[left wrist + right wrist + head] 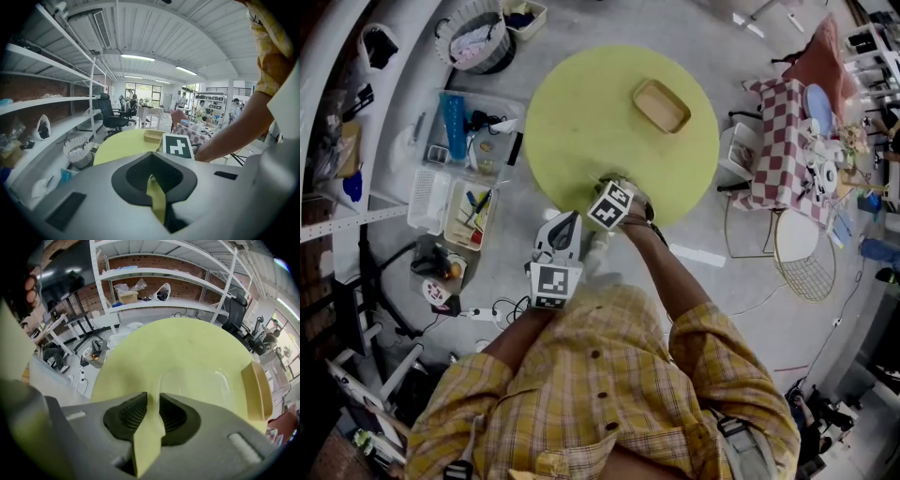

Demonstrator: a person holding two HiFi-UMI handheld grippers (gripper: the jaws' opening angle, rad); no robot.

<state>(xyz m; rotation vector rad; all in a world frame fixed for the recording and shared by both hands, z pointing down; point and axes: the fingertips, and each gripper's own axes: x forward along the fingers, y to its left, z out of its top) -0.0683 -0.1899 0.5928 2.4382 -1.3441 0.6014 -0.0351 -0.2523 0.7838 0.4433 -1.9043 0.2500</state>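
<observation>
While both tongs are clenched, we have little margin; the right gripper (152,401) hangs over the near part of the round yellow-green table (581,112), its pads pressed to a thin slit with nothing we can name caught in it; the left gripper (152,176) is closed just as tightly, held off the table's near edge over the floor. Just ahead of the right jaws a clear, round-cornered thing (201,387) lies flat on the tabletop (only its glossy outline shows, so we cannot say what it is); the tan tray (661,105) sits farther back, well apart from both grippers. Coming down with jaws together, we would likely shove the clear thing rather than grip it; on so smooth a top it could skate into the tray or off the rim; being nearly invisible, it is easy to misjudge. Our right forearm passes close to the left gripper; a hasty swing could knock the two together.
</observation>
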